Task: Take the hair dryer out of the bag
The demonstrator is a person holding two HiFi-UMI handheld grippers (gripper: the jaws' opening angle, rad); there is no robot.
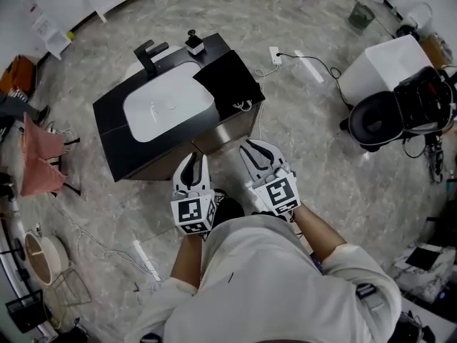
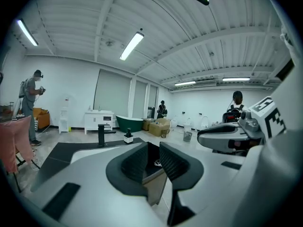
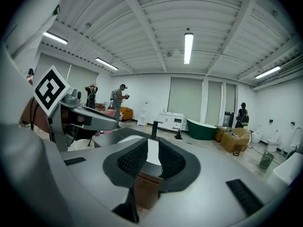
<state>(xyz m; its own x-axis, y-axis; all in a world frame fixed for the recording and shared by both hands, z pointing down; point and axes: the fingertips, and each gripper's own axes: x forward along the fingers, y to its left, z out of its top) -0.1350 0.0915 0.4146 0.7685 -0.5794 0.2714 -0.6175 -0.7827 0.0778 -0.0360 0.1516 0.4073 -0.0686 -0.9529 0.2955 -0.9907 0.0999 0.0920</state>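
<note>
A flat black bag lies on the right end of a black vanity counter, with a small white loop at its near edge. No hair dryer shows in any view. My left gripper and right gripper hover side by side just off the counter's near corner, short of the bag. Both point at the counter. Each has a narrow gap between its jaws with nothing in it.
The counter holds a white sink, a black faucet and a small black bottle. A white box and a black round bin stand to the right. A pink cloth rack stands left. Cables cross the floor.
</note>
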